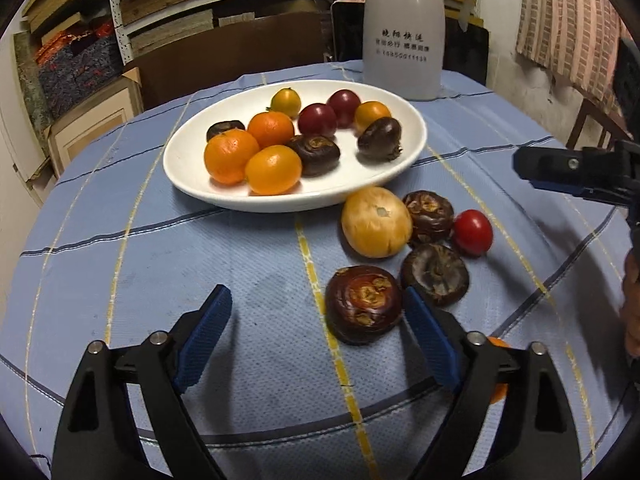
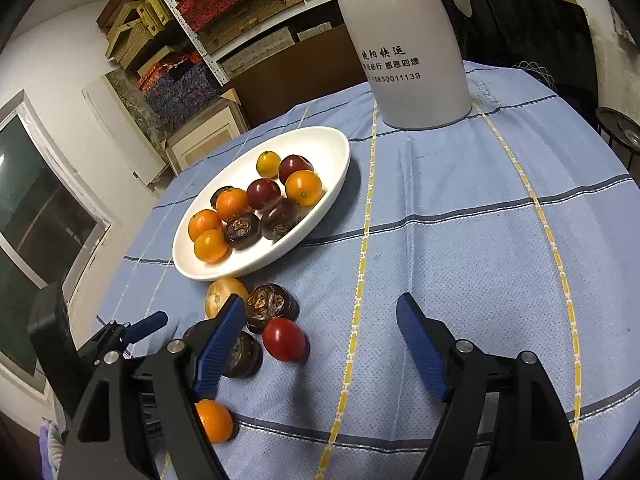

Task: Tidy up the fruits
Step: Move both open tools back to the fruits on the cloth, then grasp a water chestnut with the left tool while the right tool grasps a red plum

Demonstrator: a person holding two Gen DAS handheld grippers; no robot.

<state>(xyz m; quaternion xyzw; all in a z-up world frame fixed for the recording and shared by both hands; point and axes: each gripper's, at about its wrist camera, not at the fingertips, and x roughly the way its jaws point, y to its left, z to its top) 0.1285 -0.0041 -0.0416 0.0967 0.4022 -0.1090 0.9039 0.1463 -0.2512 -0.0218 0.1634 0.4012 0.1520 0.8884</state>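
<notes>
Left wrist view: blue cloth (image 1: 120, 264) under everything, tall white bottle (image 1: 404, 28) at the far edge, white plate (image 1: 188, 160) in the middle. Holding 10 fruits already: 3 oranges, 2 yellow tomatoes, 2 dark red tomatoes, 3 water chestnuts. Loose beside the near rim: yellow fruit (image 1: 376, 222), 3 brown chestnuts, red tomato (image 1: 472, 232), small orange (image 2: 214, 420) by the near edge.

Left gripper (image 1: 320, 312) wide open, empty, right pad just beside the nearest chestnut (image 1: 362, 304). Right gripper (image 2: 322, 320) also wide and empty, red tomato inside the gap near the left pad.

Risks, judged: round fruit rolling off if nudged by a pad; tomato squashed if squeezed too hard; 2 grippers crowding 1 tight cluster; plate filling up, so possible spill.
</notes>
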